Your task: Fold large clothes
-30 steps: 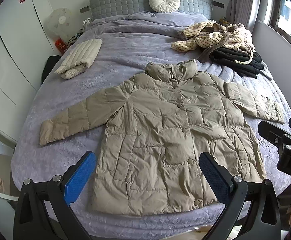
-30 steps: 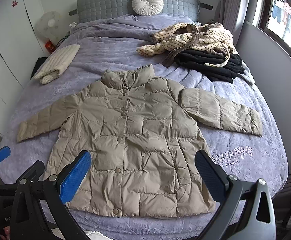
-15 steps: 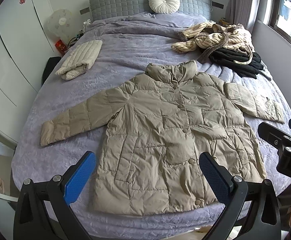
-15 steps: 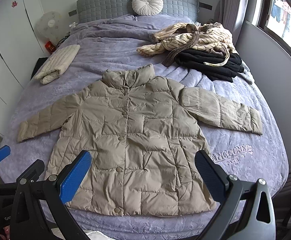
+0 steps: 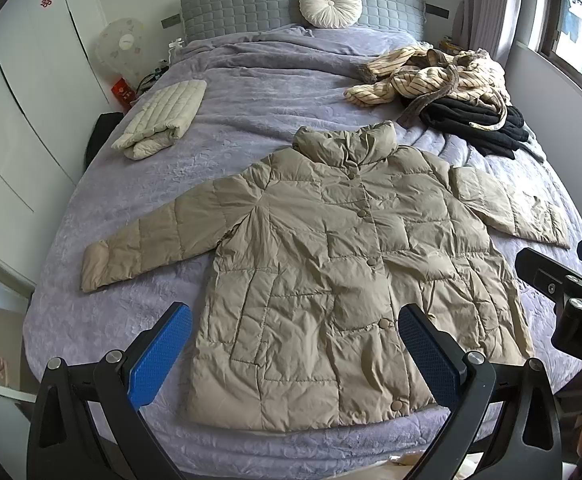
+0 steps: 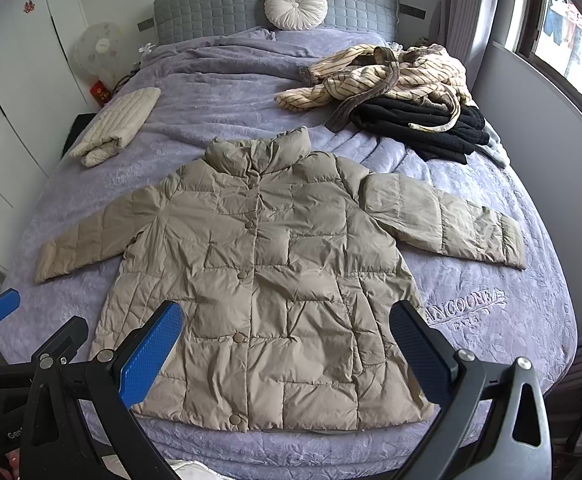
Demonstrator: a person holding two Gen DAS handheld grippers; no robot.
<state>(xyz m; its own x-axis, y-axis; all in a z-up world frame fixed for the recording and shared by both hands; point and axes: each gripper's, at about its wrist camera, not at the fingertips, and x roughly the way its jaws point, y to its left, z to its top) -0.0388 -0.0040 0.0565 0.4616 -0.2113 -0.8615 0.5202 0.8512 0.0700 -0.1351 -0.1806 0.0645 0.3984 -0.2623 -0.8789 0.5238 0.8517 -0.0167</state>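
Observation:
A tan quilted puffer jacket (image 5: 331, 264) lies flat, front up and buttoned, on the purple bed, both sleeves spread out; it also shows in the right wrist view (image 6: 267, 280). My left gripper (image 5: 295, 352) is open and empty, held above the jacket's hem near the bed's foot. My right gripper (image 6: 287, 348) is open and empty too, also above the hem. The right gripper's body shows at the right edge of the left wrist view (image 5: 571, 300).
A folded cream quilted garment (image 5: 159, 120) lies at the bed's left. A heap of striped and black clothes (image 5: 459, 96) lies at the back right. A round cushion (image 5: 330, 4) leans on the grey headboard. Wardrobe doors stand left, a window wall right.
Both views have shifted very slightly; the jacket and both open grippers stay as they were.

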